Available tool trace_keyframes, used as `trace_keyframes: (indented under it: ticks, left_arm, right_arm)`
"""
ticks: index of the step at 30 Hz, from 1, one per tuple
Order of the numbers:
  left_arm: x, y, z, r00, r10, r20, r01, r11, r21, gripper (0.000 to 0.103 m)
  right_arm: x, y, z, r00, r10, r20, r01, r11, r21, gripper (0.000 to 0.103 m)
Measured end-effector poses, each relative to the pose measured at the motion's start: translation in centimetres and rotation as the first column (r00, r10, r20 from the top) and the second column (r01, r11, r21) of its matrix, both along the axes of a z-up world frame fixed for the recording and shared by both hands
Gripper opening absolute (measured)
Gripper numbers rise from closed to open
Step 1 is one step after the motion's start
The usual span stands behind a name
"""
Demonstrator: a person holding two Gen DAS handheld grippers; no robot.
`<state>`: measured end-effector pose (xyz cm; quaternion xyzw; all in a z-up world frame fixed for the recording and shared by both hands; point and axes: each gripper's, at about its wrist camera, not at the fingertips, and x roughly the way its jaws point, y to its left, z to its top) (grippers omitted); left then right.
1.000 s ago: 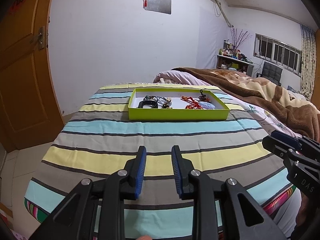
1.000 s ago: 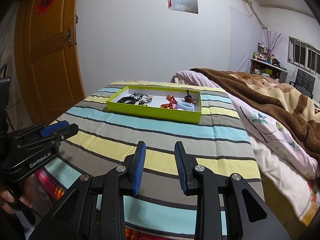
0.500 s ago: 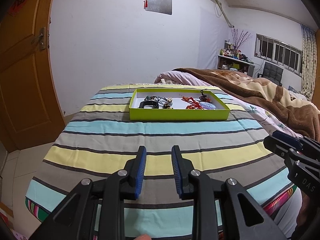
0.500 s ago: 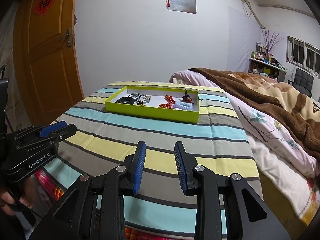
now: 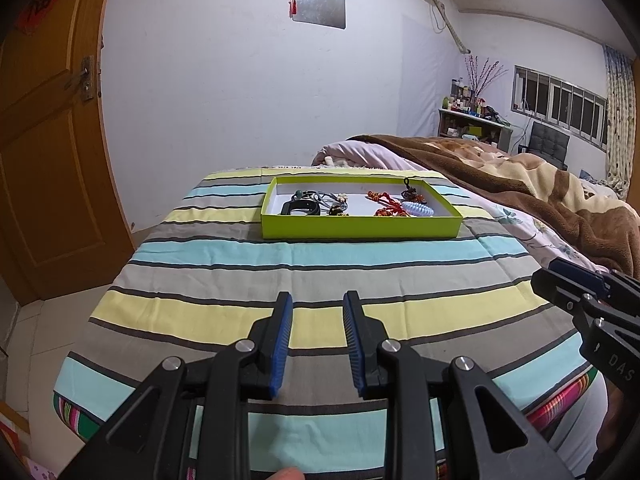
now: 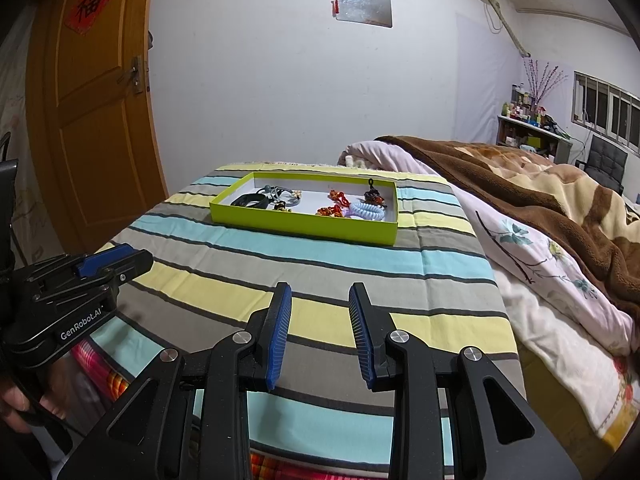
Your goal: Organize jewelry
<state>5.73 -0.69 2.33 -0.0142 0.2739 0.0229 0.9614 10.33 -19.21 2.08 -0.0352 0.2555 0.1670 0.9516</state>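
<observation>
A: Lime-green cardboard tray (image 5: 360, 228) lies straight ahead of both finger pairs, well apart from them, on the striped blue, yellow and grey cloth (image 5: 312, 268). Long axis runs crosswise to the fingers.

B: Contents?

A: Toward the left end, a black band (image 5: 301, 209) and grey cord with beads (image 5: 332, 200). Toward the right end, red knotted cord pieces (image 5: 386, 204), a pale blue coiled hair tie (image 5: 417, 210), and a dark charm (image 5: 410, 193) just behind it. All inside the tray walls; nothing on the cloth.

B: Fingers?

A: Left gripper (image 5: 318, 338): blue pads parted, nothing between them. Right gripper (image 6: 320, 334): same, parted and empty. Both hover over the near stripes.

B: Which is nearer?

A: Judgement only: roughly equal reach. In the right wrist view the tray sits ahead and slightly left, its right end (image 6: 394, 216) closer, so the right gripper suits the coiled tie and red cords; the left gripper suits the band end. Either must travel forward first.

B: Risk?

A: Cords look tangled together; lifting one may drag a neighbour.
</observation>
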Motion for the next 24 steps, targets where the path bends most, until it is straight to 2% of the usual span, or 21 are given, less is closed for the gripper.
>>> trace_keyframes:
  ticks: [24]
  left_arm:
    - [0.16,-0.12,-0.28,1.000,0.004,-0.014,-0.004,1.000,0.008,0.027]
  right_arm:
    - [-0.11,-0.23,0.10,1.000,-0.005,-0.002,0.005,1.000,0.001,0.031]
